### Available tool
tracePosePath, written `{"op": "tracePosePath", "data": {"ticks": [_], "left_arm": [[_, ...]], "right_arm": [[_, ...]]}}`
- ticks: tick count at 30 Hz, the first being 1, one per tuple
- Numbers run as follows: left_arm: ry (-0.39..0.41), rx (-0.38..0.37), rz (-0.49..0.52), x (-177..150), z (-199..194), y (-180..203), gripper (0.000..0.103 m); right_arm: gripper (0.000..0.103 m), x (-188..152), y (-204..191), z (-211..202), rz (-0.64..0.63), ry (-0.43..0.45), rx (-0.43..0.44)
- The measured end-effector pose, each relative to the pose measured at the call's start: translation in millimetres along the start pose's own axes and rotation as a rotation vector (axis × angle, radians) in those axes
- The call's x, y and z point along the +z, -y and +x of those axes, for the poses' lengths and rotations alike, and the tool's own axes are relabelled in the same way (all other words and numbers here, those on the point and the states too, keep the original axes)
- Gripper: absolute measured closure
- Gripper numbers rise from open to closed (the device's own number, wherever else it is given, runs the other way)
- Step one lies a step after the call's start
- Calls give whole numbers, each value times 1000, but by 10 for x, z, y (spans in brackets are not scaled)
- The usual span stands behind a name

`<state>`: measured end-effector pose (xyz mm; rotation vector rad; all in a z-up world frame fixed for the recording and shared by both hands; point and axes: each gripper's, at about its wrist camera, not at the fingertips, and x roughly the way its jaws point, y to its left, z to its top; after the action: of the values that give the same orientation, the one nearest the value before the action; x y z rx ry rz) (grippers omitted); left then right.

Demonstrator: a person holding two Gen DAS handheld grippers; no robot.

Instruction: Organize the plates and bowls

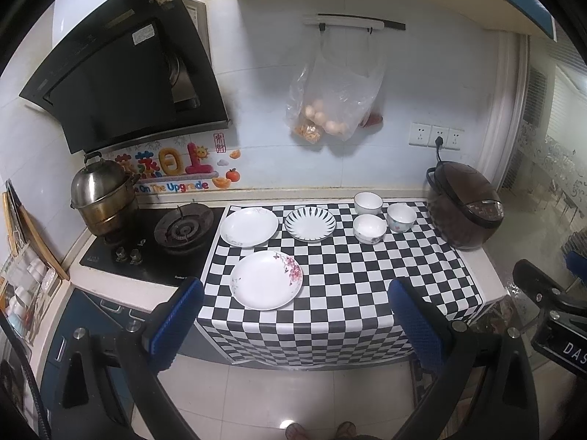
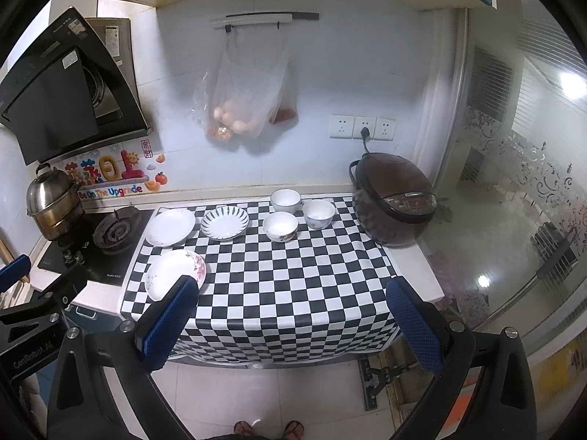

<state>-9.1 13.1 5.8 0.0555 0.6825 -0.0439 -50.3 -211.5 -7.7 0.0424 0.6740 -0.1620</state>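
"Be On The Upgrade" on wall sticker point(image 2: 110, 191); "CanRobot_AI" on left gripper body point(image 2: 31, 355); "DAS" on right gripper body point(image 1: 572, 350)

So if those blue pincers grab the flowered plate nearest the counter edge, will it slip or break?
The flowered plate looks glazed, so probably stiff but slippery between the fingers. It lies shallow and flat on the checkered cloth, so catching its rim may be awkward. It is likely to chip if dropped.

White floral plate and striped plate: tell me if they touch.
Apart. The left wrist view shows checkered cloth squares between the white floral plate and the striped plate.
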Motion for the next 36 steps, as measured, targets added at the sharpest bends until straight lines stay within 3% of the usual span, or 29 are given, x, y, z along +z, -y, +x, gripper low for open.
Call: {"op": "tracePosePath", "data": {"ticks": [36], "left_arm": [[19, -1, -14, -35, -128, -44, 0]], "right_arm": [[0, -3, -70, -226, -4, 30, 13]]}}
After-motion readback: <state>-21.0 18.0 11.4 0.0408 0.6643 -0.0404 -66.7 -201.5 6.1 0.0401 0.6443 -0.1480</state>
